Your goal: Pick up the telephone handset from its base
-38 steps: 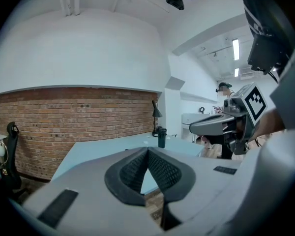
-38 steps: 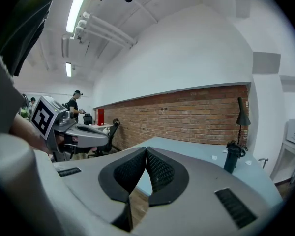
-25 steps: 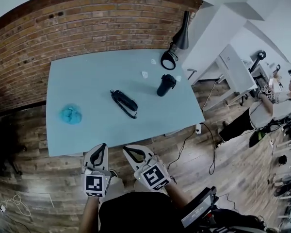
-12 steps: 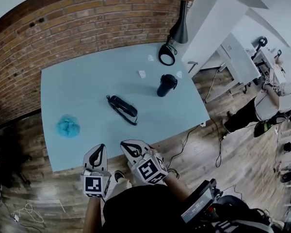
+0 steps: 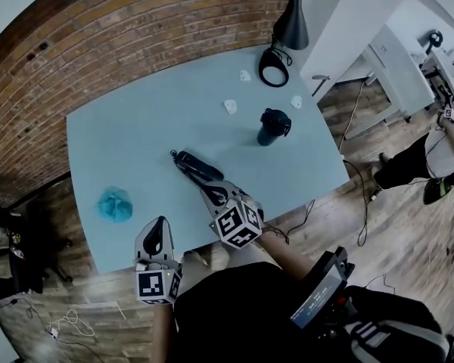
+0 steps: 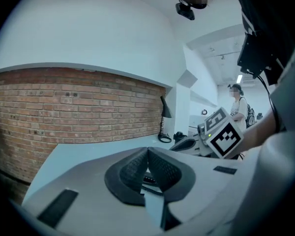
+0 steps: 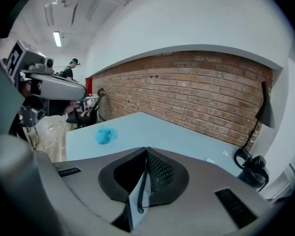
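The black telephone lies on the light blue table, handset resting on its base and coiled cord along its near side. My right gripper reaches over the table, its shut tips just short of the phone's near end. Nothing is held in it. Through the gap below its pads, the right gripper view shows the coiled cord. My left gripper hovers at the table's near edge, left of the phone, shut and empty. In the left gripper view its pads meet, and the right gripper's marker cube shows beside them.
A blue crumpled cloth lies at the table's left. A black cup stands right of the phone. A black desk lamp and small white scraps sit at the far side. Behind is a brick wall. Another person stands at the right.
My right gripper has swung forward over the table edge and down to the phone's near end. The left gripper has come up to the table's near edge. Both stay shut.
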`<state>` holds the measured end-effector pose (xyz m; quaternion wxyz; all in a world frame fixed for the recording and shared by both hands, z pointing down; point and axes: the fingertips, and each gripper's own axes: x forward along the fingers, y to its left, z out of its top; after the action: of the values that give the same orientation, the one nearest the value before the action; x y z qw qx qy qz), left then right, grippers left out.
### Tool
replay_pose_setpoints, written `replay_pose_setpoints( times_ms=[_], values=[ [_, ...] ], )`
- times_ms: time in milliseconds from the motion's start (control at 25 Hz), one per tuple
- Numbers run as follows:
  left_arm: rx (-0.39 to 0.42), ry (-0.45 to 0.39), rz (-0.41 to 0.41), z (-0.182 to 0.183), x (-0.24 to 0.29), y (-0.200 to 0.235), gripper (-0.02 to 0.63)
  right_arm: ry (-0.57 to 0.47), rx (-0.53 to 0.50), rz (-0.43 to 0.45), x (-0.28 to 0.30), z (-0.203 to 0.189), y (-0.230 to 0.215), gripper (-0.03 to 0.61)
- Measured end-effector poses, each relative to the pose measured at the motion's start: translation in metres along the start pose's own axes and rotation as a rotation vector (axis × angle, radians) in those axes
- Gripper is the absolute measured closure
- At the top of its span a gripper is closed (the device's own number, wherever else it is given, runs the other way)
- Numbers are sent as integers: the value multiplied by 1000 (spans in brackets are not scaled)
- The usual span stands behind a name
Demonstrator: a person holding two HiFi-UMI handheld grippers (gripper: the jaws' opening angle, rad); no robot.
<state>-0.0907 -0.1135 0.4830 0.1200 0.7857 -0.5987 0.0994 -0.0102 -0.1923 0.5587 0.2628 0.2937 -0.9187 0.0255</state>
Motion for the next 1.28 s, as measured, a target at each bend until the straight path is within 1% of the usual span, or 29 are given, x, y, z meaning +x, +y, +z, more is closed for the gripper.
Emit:
replay_pose_setpoints(
  times_ms=[80,160,240,320,360,560,640,760,840,960,1080,1280],
  values=[
    [-23,26,-3,-10,10,-2,597,11,-8,-58,12,-13,-11,568],
    [-22,43,-33,-17,20,-6,595,39,-32,-96,23,-28,-16,568],
    [-6,45,-76,-16,30,-9,595,75,-38,-107,34,-41,-19,564],
    [21,36,-115,-10,37,-6,595,113,-35,-115,46,-52,-22,533],
    [35,33,-129,-7,38,-3,595,132,-33,-120,53,-57,-23,529],
    [74,31,-162,-1,32,23,595,214,-16,-135,78,-73,-20,518],
    [82,42,-159,-2,30,33,595,249,-23,-132,88,-79,-20,509],
    [66,74,-143,-11,25,50,595,296,-43,-128,102,-86,-20,502],
    [59,71,-134,-14,22,59,595,331,-52,-125,110,-91,-20,490],
    [63,55,-119,-10,18,69,595,391,-91,-122,122,-100,-19,457],
    [58,50,-96,-9,13,80,595,453,-127,-132,133,-111,-20,444],
    [45,44,-60,-10,6,98,595,487,-133,-136,146,-119,-21,440]
  ],
)
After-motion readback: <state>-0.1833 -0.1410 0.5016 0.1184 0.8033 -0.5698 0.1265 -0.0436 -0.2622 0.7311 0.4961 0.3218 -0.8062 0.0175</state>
